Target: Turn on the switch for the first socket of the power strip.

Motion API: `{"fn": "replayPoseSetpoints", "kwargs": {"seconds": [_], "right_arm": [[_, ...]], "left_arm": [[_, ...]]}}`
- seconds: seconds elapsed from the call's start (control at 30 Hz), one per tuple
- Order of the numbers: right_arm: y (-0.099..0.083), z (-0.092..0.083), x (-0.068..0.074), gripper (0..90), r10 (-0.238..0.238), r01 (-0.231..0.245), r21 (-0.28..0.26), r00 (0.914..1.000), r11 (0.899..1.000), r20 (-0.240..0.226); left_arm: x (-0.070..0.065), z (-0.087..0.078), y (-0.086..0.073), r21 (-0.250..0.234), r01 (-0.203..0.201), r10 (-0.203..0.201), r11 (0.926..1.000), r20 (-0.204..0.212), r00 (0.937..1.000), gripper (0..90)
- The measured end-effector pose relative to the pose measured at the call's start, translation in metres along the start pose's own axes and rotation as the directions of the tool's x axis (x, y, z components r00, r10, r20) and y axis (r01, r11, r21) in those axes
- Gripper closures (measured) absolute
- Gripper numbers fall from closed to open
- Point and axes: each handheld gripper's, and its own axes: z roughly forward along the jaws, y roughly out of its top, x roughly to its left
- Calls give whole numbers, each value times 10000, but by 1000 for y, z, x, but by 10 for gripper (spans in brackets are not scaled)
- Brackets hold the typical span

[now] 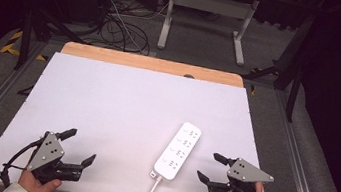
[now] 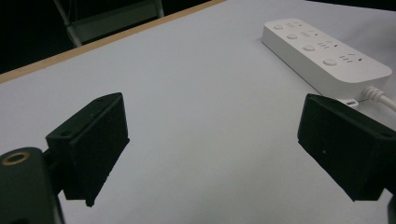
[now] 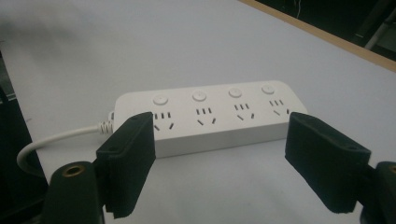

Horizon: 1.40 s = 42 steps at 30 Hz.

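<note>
A white four-socket power strip [image 1: 178, 150] is seen lying on the bench [image 1: 106, 107] just beside the right tongs [image 1: 210, 168], broadside to them, farther from the left tongs [image 1: 79, 147], both spread wide and empty.

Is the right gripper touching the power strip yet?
Apart. The high view shows bare table between the right gripper and the power strip.

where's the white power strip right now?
The white plastic four-socket power strip lies flat on the white table, right of centre near the front edge in the high view, just left of the open right tongs.
</note>
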Motion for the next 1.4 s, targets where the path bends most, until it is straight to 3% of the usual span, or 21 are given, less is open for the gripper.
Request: {"fn": "replayPoseSetpoints", "kwargs": {"seconds": [0.33,1.13,1.27,1.4], "right_arm": [[26,12,-4,272,-25,17,-224,9993,9997,-367],[58,42,2,278,-361,351,-184,9976,9992,-588],[61,48,2,349,-299,286,-214,9973,9994,-668],[64,54,5,359,-403,392,-156,9964,9991,-750]], "left_arm": [[1,0,-1,-12,69,-69,10000,-61,10000,93],[0,1,-1,30,90,-90,10000,-64,9999,92],[0,1,-1,29,89,-88,10000,-70,9999,92],[1,0,-1,32,19,-19,10000,-99,9999,92]]}}
